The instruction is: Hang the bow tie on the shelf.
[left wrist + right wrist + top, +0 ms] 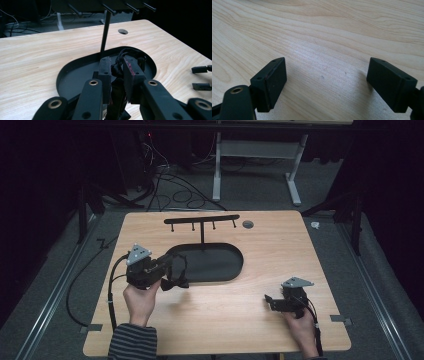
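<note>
Headband-like black strap [120,65] — a looped, cord-like black item I could not identify more closely — sat clamped between the pads of my left gripper [172,272], jaws drawn in tight on it, above the near-left rim of the oval black tray [225,270]. The stand's upright post [105,35] rose straight ahead, its pegged crossbar [201,220] running across, beyond and above the strap. My right gripper [270,301] rested well apart near the table [260,245] edge — jaws wide, empty; the left was the nearer.
</note>
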A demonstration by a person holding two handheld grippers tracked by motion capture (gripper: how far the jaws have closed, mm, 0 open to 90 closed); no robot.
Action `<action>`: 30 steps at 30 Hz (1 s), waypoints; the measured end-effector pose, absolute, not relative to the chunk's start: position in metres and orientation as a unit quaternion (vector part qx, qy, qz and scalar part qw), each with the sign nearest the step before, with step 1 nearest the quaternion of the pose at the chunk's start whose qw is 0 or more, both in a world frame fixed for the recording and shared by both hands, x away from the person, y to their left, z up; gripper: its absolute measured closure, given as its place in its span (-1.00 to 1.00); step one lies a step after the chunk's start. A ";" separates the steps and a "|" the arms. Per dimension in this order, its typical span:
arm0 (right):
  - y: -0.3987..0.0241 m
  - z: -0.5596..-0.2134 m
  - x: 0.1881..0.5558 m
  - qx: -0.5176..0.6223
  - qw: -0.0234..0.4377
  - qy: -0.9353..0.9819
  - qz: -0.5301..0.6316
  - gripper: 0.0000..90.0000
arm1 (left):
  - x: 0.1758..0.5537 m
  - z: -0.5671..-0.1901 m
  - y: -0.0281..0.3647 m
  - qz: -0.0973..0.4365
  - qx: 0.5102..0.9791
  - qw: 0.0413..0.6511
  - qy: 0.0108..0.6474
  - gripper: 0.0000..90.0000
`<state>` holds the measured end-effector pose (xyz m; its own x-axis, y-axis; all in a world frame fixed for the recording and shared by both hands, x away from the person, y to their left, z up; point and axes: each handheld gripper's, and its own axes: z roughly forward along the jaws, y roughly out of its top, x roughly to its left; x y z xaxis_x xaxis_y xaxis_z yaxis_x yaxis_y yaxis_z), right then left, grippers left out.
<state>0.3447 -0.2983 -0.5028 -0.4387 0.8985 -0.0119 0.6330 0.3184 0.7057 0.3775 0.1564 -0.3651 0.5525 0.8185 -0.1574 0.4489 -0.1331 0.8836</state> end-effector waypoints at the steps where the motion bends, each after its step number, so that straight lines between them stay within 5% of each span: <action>1: -0.298 -0.503 0.345 0.488 0.207 0.785 0.321 -0.61 | 0.379 -0.365 0.157 0.186 0.729 0.494 0.435 0.72; 30: -0.298 -0.503 0.344 0.488 0.206 0.785 0.321 -0.61 | 0.421 -0.350 0.152 0.205 0.727 0.481 0.445 0.72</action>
